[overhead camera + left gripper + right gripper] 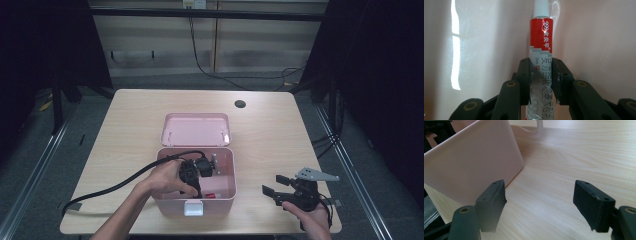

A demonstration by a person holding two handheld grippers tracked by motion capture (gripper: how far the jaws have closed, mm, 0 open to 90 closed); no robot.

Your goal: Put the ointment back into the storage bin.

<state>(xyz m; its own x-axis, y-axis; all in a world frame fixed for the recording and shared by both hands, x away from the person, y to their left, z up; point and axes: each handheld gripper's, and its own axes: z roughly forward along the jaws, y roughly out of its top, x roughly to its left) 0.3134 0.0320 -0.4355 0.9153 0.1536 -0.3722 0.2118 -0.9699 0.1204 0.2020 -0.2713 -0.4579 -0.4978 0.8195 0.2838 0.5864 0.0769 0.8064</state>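
High view: at lower centre of the frame the left claw point(200, 186) reaches down inside the open pink box point(227, 196) on the worktop point(270, 135), lid folded back to clear the way. At lower right the right claw point(274, 186) waits aside, jaws spread, holding nothing.

Left gripper view: the jaws pinch a red-and-white ointment tube point(541, 50) near its tail end, close by the box wall, probably for a clean lift.

Right gripper view: the parted jaws frame bare worktop, the box at upper left.
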